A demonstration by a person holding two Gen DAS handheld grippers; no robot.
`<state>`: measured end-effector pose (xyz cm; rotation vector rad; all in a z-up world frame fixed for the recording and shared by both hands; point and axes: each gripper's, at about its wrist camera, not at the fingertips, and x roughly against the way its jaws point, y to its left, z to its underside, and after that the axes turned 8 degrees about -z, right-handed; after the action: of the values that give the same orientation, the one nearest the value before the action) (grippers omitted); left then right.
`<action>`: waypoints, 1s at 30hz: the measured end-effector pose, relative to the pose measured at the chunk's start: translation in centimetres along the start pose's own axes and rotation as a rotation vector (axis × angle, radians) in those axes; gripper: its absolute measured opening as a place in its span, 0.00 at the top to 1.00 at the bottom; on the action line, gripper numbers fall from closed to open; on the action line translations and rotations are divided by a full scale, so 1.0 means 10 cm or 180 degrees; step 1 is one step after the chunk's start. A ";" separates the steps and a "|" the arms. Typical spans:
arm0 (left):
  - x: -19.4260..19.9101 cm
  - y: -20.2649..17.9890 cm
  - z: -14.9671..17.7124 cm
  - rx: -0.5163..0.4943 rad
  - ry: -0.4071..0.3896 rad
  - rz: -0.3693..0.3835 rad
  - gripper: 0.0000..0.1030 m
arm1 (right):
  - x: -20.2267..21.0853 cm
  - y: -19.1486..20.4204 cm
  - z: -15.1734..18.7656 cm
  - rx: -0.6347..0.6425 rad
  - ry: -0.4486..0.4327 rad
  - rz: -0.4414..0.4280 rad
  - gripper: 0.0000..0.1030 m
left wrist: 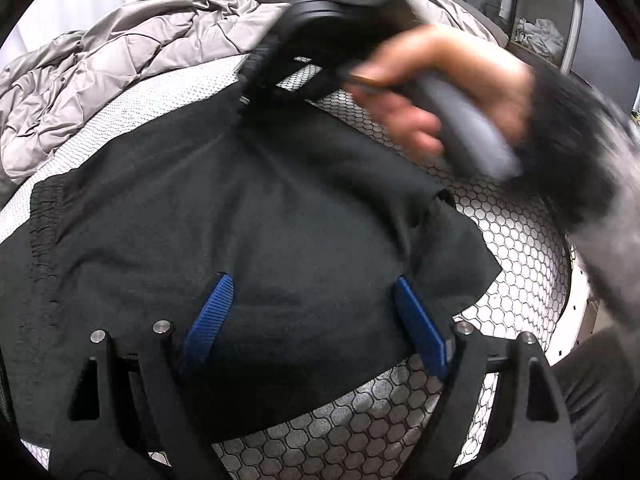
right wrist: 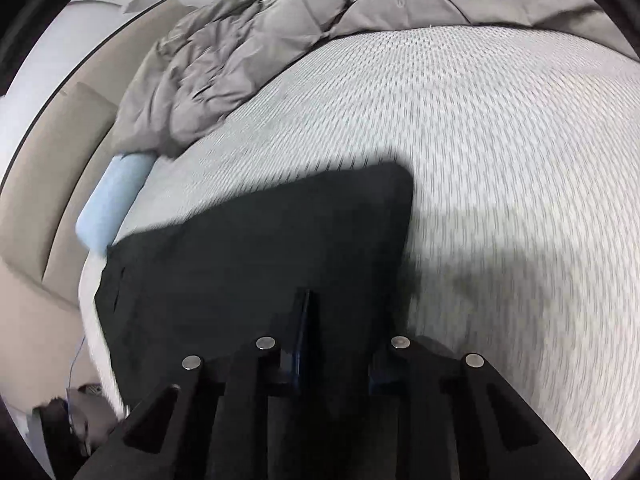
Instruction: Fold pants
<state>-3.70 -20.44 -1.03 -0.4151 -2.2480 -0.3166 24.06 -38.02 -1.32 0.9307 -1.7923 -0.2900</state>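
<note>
- Two claws work over black pants [left wrist: 248, 216] spread on a bed's patterned mattress [left wrist: 512, 232].
- Left claw [left wrist: 316, 316]: its blue fingers [left wrist: 212, 312] stand wide apart with the dark cloth lying between and under them; the pads do not press on it.
- Beyond the left claw, the pants stretch away, their gathered waistband [left wrist: 42, 216] off to its left side.
- Ahead and to the right of the left claw, a person's hand [left wrist: 436, 96] grips the handle of the right claw, which is blurred in that view.
- Right claw [right wrist: 308, 336]: the jaws stand narrow, almost together; whether a fold of cloth sits between them cannot be told, dark on dark.
- Directly ahead of and under the right claw lies a flat black panel of the pants [right wrist: 256, 248], its rounded corner ahead to the right.
- Further ahead of both claws, a rumpled grey comforter [right wrist: 248, 40] is heaped on the bed.
- Left of the right claw, a pale blue pillow [right wrist: 112, 204] rests at the mattress edge.
</note>
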 end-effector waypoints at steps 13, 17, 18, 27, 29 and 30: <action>0.31 0.54 -0.05 0.0443 -0.0106 0.0255 0.20 | 0.55 0.01 0.35 -0.0233 -0.0267 0.0102 0.47; 0.47 0.94 0.02 0.0648 -0.0216 0.0017 0.20 | 0.60 0.03 0.92 -0.0458 -0.0333 -0.0135 0.86; 0.50 1.05 0.05 0.0694 -0.0252 -0.0057 0.20 | 0.61 0.09 0.91 -0.0440 -0.0409 -0.0051 0.86; 0.32 1.53 0.16 0.0852 -0.0170 -0.0208 0.22 | 0.75 1.06 1.28 0.0624 -0.0726 0.0905 0.59; 0.09 1.45 0.08 0.0686 -0.0026 -0.0188 0.29 | 0.43 1.27 1.29 0.0856 -0.0477 0.0762 0.59; 0.02 1.43 0.07 0.0586 0.0017 -0.0244 0.30 | 0.21 1.35 1.32 0.0985 -0.0275 0.0656 0.58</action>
<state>1.34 -7.07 -0.05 -0.2312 -2.2679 -0.1480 6.06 -33.47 2.50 0.9472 -2.0318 0.0824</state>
